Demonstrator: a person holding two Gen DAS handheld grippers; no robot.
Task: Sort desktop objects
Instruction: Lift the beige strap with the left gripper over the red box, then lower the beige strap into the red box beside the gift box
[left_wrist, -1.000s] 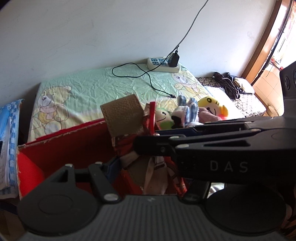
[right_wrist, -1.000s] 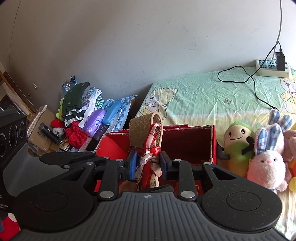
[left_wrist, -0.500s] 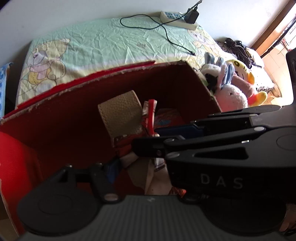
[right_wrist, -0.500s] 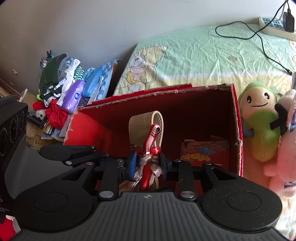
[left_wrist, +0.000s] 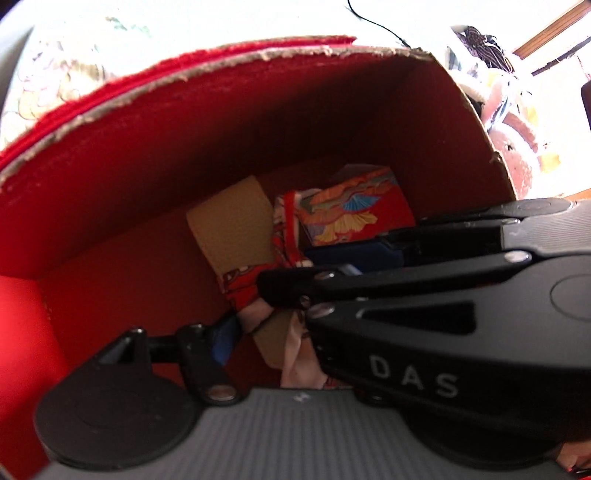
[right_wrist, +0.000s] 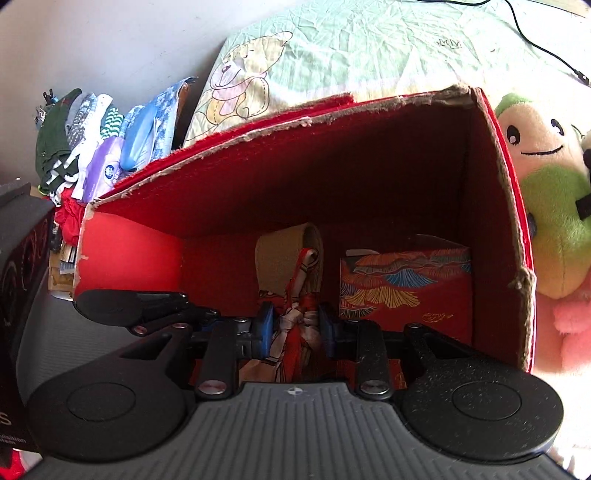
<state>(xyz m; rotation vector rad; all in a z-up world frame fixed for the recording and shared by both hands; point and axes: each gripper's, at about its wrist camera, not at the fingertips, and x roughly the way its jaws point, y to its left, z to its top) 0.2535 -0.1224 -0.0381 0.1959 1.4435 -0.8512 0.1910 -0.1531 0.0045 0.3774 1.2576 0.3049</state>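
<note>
**Right wrist view: scarf-tied strap going down into the red box**

Right wrist view is showing the right gripper (right_wrist: 295, 326) pinching the knotted red-and-cream scarf (right_wrist: 297, 325) that is tied around a tan strap (right_wrist: 284, 258), with both blue pads pressing on the knot from either side. The bundle is hanging inside the red cardboard box (right_wrist: 332, 177), well below its torn rim and just beside a patterned red packet (right_wrist: 402, 288) that is standing against the right wall.

In the left wrist view, the left gripper (left_wrist: 258, 325) is reaching into the same box from the side. One blue fingertip (left_wrist: 221, 339) is sitting against the cloth, but the right gripper's black body is covering the other finger, so I cannot tell whether the left one is gripping the scarf or only steadying it.

Judging by depth, the placing step is looking nearly finished. To do it well, the bundle should be going down until the strap is resting on the box floor to the left of the packet rather than on top of it. The right jaws should be opening only once the weight is off them. The loose scarf tails are likely to catch on the pads, so a straight upward exit, clear of the ragged cardboard edge, seems safest. With two tools crowding one small opening, taking them out one at a time would be avoiding a knock.
</note>
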